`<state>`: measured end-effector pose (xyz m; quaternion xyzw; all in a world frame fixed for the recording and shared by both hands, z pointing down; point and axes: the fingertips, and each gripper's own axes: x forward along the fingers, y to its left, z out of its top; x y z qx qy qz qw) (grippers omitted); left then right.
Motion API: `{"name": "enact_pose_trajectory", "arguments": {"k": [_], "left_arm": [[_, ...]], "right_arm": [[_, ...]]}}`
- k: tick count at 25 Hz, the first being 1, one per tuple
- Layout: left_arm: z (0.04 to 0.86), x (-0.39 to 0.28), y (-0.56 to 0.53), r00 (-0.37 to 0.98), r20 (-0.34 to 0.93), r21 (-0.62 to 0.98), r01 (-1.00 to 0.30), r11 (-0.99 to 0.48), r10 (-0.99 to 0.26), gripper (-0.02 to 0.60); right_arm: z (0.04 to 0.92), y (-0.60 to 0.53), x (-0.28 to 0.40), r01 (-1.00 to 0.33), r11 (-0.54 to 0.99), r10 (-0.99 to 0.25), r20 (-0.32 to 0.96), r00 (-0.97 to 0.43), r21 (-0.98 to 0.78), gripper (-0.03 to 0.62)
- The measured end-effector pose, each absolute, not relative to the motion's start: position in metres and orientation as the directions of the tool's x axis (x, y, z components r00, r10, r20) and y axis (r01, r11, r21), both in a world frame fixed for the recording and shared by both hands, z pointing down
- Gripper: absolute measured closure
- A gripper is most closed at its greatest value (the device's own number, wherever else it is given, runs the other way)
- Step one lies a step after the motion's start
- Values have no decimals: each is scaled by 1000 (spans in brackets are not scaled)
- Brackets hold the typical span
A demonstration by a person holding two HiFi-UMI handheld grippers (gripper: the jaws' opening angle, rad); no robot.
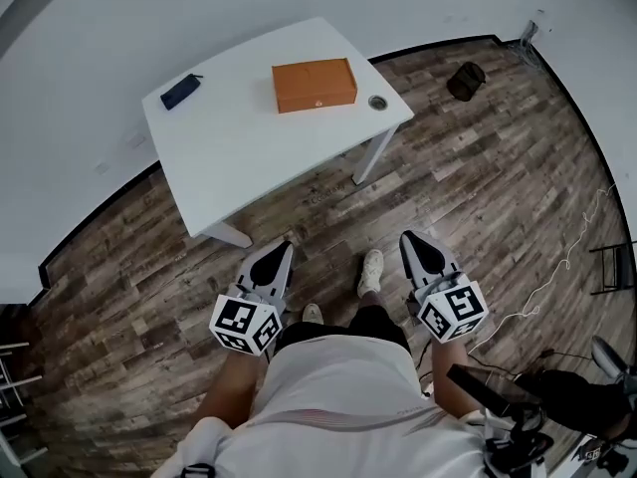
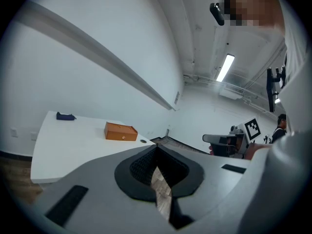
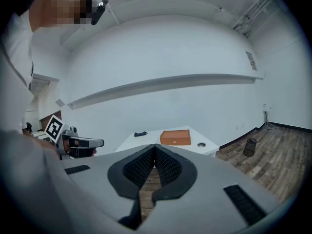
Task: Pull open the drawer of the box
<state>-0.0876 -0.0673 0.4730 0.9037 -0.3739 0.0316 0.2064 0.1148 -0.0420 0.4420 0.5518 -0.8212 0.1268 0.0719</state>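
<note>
Left gripper (image 1: 284, 255) and right gripper (image 1: 412, 243) clenched on nothing, held low
Orange box (image 1: 315, 83) sits well apart on the white table (image 1: 249, 167), drawer (image 1: 317, 101) shut, so likely nothing to grasp yet

White table (image 1: 229, 157), dark blue pouch (image 1: 181, 91) near its corner, black bin (image 1: 466, 81) on wood floor (image 1: 478, 197)
</note>
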Motion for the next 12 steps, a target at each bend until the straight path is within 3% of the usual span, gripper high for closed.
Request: {"name": "enact_pose_trajectory", "arguments": {"k": [12], "left_arm": [[454,-52,-174,586,202,327,-795,-510,-785,571]], "right_arm": [[431,-176,158,-851,507,-826,206,-526,-139,595]]}}
